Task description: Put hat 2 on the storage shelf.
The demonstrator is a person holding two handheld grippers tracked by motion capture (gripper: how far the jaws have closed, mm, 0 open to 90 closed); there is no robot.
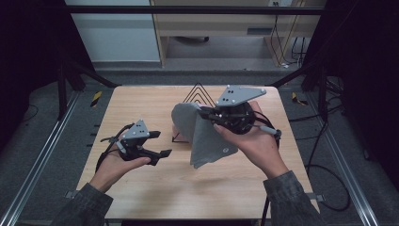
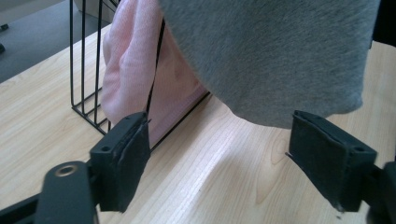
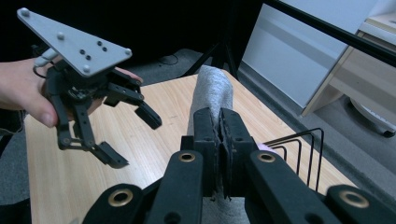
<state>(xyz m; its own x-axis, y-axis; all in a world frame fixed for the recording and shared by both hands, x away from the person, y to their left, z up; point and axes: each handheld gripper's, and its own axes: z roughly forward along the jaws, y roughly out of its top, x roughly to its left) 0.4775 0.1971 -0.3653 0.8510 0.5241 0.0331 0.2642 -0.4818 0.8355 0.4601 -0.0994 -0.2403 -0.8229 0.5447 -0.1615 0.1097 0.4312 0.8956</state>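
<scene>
Above the table, my right gripper [image 1: 207, 114] pinches the grey cloth [image 1: 207, 139], which hangs long-side down; my left gripper [image 1: 162, 143], jaws wide, sits just beside its lower edge.

Light wooden tabletop [image 1: 141, 188] evenly lit from overhead, black surroundings at nine and three o'clock, soft shadow under the hanging grey felt cloth [image 2: 280, 60], near black padded jaws slightly blurred, mild graininess

The high view looks down on the pale wooden table [image 1: 141, 197]; both gripper views sit close, sharing the hanging grey fleece cloth [image 2: 280, 56].
</scene>
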